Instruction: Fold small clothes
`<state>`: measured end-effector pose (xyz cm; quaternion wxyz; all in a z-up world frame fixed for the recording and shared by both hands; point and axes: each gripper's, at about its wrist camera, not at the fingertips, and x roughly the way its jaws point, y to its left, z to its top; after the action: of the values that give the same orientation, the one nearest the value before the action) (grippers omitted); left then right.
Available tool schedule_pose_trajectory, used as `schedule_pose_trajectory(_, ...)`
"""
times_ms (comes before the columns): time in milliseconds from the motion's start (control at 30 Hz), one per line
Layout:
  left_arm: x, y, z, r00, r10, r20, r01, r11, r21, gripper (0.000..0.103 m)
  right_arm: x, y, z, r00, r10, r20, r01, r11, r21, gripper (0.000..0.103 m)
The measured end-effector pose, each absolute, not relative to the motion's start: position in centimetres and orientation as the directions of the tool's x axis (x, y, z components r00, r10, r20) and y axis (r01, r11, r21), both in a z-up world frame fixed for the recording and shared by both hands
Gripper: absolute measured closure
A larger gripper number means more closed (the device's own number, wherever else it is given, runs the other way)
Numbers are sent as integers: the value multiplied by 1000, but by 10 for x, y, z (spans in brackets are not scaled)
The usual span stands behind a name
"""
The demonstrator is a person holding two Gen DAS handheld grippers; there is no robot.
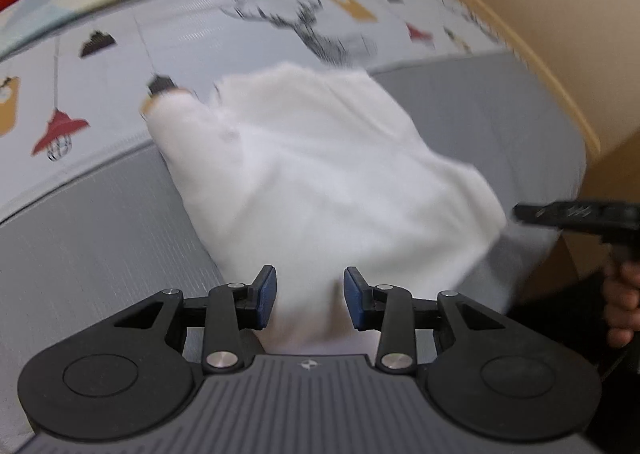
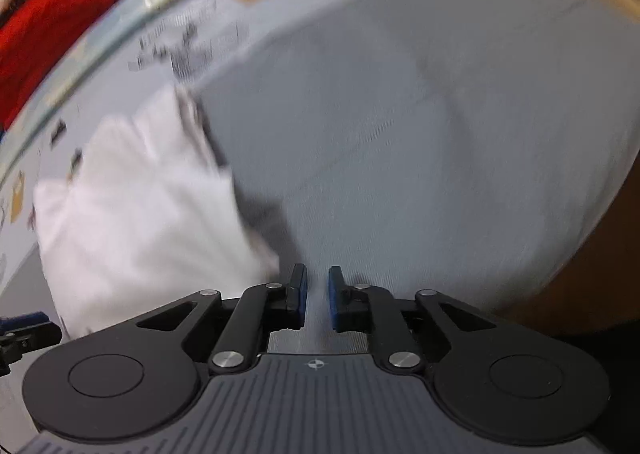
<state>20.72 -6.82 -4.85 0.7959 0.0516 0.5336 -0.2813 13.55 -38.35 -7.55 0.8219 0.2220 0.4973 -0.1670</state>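
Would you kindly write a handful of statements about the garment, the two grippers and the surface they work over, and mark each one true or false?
1. The garment is white. True.
2. The left gripper has its jaws closed flat together. False: they stand apart, with white cloth showing between them.
3. The right gripper holds a fold of the garment. False: only a narrow gap with grey sheet shows between its fingers; the garment lies to its left.
4. The surface beyond the garment carries printed lamps and a deer. True.
5. A red fabric lies at the far left edge in the right wrist view. True.
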Motion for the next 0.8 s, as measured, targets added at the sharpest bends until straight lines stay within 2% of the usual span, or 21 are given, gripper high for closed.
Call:
schedule_pose_trajectory(67,213,-72,-54,279,-384,-880,486,847,-216,62,143,-388,-53,516,-77,-853,469,859,206,90)
schedule_pose_trajectory(133,219,-75,-68,254,-300,-919,472,868,-153,61,156,-388,-28,591,-61,-804,397,890,225,87)
schedule_pose_trajectory(200,220,-77,-83,214,-213,-953,462,882,-93,51,174,-385,-2,656,-7,-755,277,933,232,81)
schedule_pose_trajectory(267,223,-75,-73,224,-219,-950,440,892,-102,52,195,-383,22,706,36,-707,161,964,211,71)
schedule_pose_trajectory(400,233,-56,-15,331,-320,-887,464,874,-143,51,231,-379,52,746,147,-649,-24,981,194,68)
schedule_pose_trajectory(500,249,-30,17,395,-308,-866,436,892,-119,51,253,-371,48,736,216,-641,-118,974,194,68)
schedule_pose_trajectory(600,248,-13,31,470,-292,-833,440,896,-65,52,273,-363,17,710,261,-654,-139,962,234,68)
schedule_pose_trajectory(633,245,-7,30,489,-303,-818,440,895,-69,52,279,-361,4,702,252,-666,-113,963,244,68)
schedule_pose_trajectory(700,238,8,15,489,-333,-806,415,902,-121,54,298,-355,-22,613,241,-752,-43,961,273,68)
schedule_pose_trajectory(733,239,9,6,427,-298,-854,394,911,-120,64,305,-350,-28,601,262,-755,-39,953,300,68)
schedule_pose_trajectory(767,240,3,1,412,-253,-875,398,914,-77,70,311,-346,-33,590,282,-757,-53,949,312,68)
schedule_pose_trajectory(800,239,-2,1,446,-240,-862,419,907,-36,69,318,-340,-37,577,289,-764,-77,951,301,68)
